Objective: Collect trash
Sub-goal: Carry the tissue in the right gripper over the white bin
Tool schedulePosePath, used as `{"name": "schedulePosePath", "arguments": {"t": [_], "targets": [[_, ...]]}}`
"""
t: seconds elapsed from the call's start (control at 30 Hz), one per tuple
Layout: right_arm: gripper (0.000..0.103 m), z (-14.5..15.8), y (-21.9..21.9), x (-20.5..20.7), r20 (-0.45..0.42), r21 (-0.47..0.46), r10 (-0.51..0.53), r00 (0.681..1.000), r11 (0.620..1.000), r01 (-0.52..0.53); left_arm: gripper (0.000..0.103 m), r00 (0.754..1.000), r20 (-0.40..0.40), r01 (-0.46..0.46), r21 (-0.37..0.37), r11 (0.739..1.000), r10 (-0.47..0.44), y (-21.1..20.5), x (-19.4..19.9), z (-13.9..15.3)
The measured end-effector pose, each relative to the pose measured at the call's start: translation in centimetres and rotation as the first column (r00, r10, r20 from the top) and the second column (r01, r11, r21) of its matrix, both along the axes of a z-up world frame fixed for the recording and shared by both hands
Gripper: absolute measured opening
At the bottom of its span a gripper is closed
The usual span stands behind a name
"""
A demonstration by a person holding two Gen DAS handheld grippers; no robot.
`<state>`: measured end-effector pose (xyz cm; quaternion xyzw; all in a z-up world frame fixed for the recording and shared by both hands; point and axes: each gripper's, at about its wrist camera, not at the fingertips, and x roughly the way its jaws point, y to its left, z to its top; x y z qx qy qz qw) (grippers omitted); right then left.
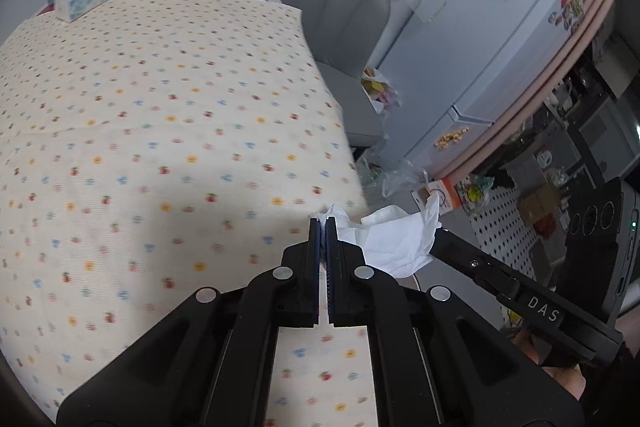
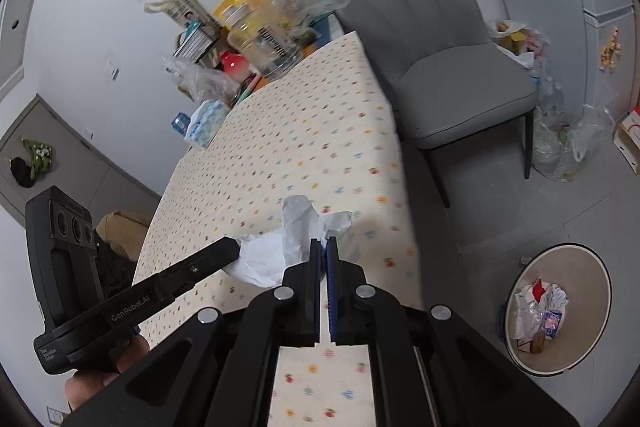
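Now, taking the waste bin (image 2: 558,309) as the landmark: it stands on the floor beside the table (image 2: 304,131), on the side where the grey chair (image 2: 444,67) is, open-topped and already holding crumpled wrappers. The table, under its flowered cloth, rises well above the bin's rim. A crumpled white tissue (image 2: 276,251) hangs over the table's edge nearest the bin, stretched between both tools with its long axis running across from one to the other. The right gripper (image 2: 324,241) is nearer the bin, its jaws pressed together on one end of the tissue; the left gripper (image 1: 322,223) pinches the other end, farther away. Judging by this, the carry must go down and toward the bin, right hand leading.
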<state>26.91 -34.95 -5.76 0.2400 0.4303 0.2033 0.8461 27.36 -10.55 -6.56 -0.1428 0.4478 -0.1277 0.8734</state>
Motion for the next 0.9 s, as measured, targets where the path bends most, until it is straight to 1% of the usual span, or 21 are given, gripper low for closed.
{"name": "schedulePosePath", "arguments": {"t": [0.27,0.4,0.57,0.7,0.9], "targets": [[0.003,-1.9,-7.3,-0.9,-0.029,0.033,-0.092,0.995,0.995,0.093,0.003,0.996,-0.022,0.088,0.038,0.995,-0.087,-7.0,1.2,-0.7],[0.003,-3.3,-10.9,-1.7,-0.050,0.044,-0.140,0.989,0.989,0.143,0.003,0.989,-0.042,0.144,0.072,0.987,-0.142,-10.7,1.6,-1.7],[0.003,-5.3,-14.8,-2.7,-0.077,0.060,-0.191,0.978,0.979,0.196,0.003,0.978,-0.072,0.200,0.093,0.975,-0.193,-14.5,1.8,-3.1],[0.003,-7.0,-17.3,-3.1,-0.101,0.077,-0.229,0.968,0.968,0.237,0.003,0.968,-0.097,0.242,0.121,0.963,-0.231,-17.5,2.1,-4.1],[0.003,-9.4,-19.9,-3.3,-0.130,0.086,-0.269,0.954,0.956,0.281,0.003,0.957,-0.137,0.278,0.168,0.946,-0.257,-20.9,2.8,-6.0]]}}
